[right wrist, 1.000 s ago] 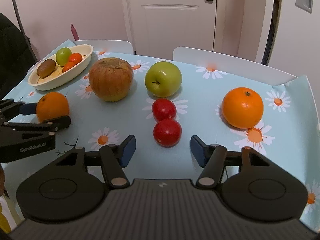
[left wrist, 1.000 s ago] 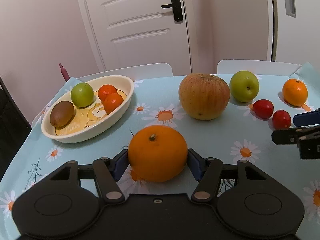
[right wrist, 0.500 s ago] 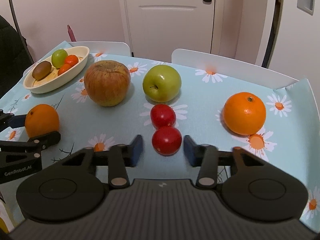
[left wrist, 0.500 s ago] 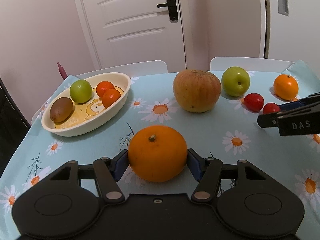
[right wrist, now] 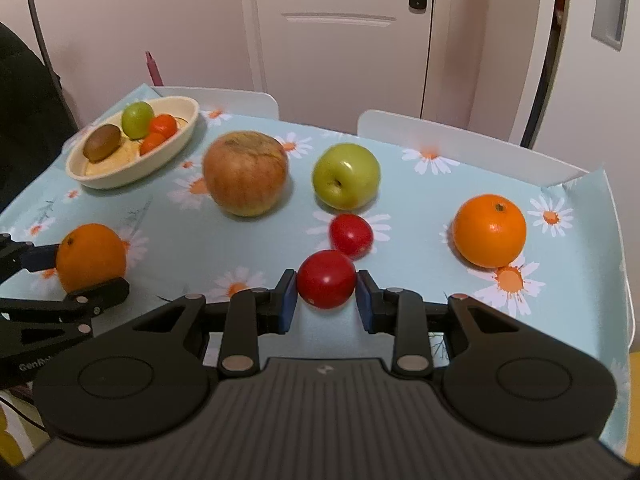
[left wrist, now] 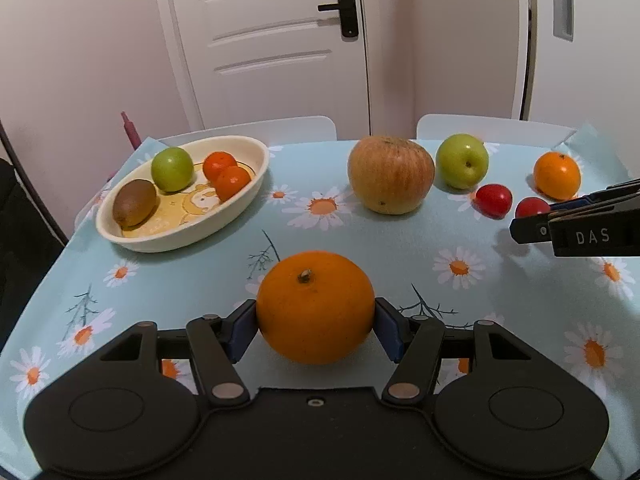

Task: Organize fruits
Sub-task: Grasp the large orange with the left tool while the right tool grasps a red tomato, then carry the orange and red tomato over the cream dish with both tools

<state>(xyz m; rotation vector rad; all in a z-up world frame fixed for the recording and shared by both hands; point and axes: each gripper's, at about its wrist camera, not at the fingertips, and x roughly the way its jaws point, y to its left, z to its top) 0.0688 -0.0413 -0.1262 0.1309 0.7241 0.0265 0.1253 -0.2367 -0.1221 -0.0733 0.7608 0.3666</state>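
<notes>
Left gripper (left wrist: 315, 322): pinching the near orange (left wrist: 315, 306); both blue pads touch its flanks. The orange sits at 6 o'clock in the left wrist view, low over the tablecloth (left wrist: 180, 280); whether it rests on the cloth cannot be told.
Right gripper (right wrist: 326, 298): blue pads at both sides of the near tomato (right wrist: 326, 279). The left pad appears to touch; a thin gap may remain at the right pad, so a firm pinch cannot be told.
Far tomato (right wrist: 351, 235): at 12 to 1 o'clock of the near tomato, just beside it.
Green apple (right wrist: 346, 175): at 12 o'clock of the far tomato, near it.
Large apple (right wrist: 245, 173): at 9 o'clock of the green apple, on the cloth.
Far orange (right wrist: 489, 230): at 3 o'clock of the tomatoes, well apart, near the right table edge.
Bowl (left wrist: 248, 196): at 10 o'clock in the left wrist view. Holds a kiwi (left wrist: 134, 208), a small green apple (left wrist: 172, 169) and two tangerines (left wrist: 226, 174) touching each other.
Cross view: the right gripper enters the left wrist view at 3 o'clock, marked "DAS"; the left gripper with its orange shows at 9 o'clock in the right wrist view.
Background: white door (left wrist: 272, 40) and two white chair backs (right wrist: 460, 148) behind the table.
</notes>
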